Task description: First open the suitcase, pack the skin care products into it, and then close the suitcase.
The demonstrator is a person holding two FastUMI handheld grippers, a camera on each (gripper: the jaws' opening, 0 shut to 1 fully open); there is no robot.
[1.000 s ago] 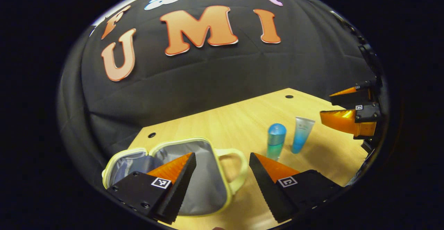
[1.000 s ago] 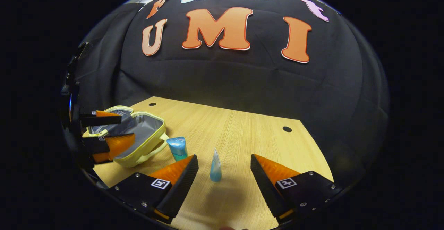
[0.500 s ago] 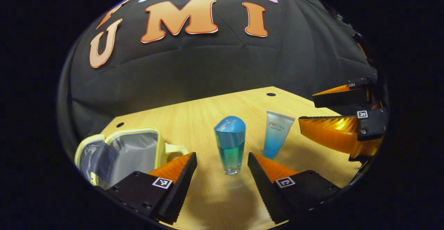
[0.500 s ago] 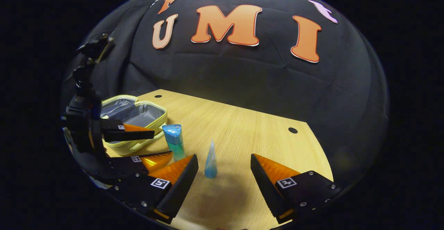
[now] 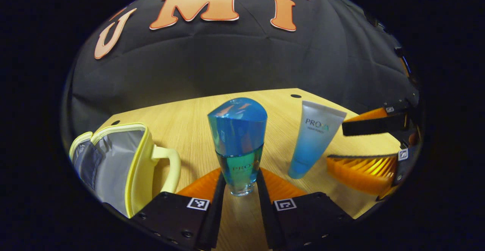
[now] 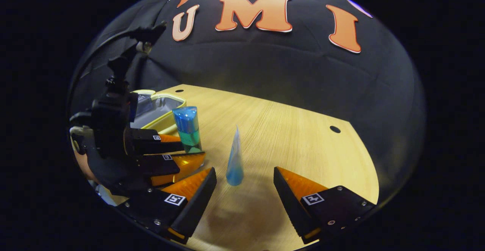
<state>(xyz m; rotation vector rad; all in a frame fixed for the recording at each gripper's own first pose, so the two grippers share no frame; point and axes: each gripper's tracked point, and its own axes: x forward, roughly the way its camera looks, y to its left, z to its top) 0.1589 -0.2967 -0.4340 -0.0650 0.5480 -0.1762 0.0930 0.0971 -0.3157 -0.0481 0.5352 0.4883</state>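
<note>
Two grippers at work: left gripper w/ fingers pressed on both sides of the bottle, which stands upright on the table; right gripper spread wide, tube upright between its fingers, not touched. Bag lies open at 9 o'clock in left gripper view, tube at 2 o'clock beside the bottle.

Bottle base partly masked by the left gripper's fingers; contact on its sides hard to confirm. Suitcase cut off at the lower left, interior mostly out of sight. In the right gripper view, suitcase largely covered by the other gripper. Tube seen edge-on, face unreadable.
</note>
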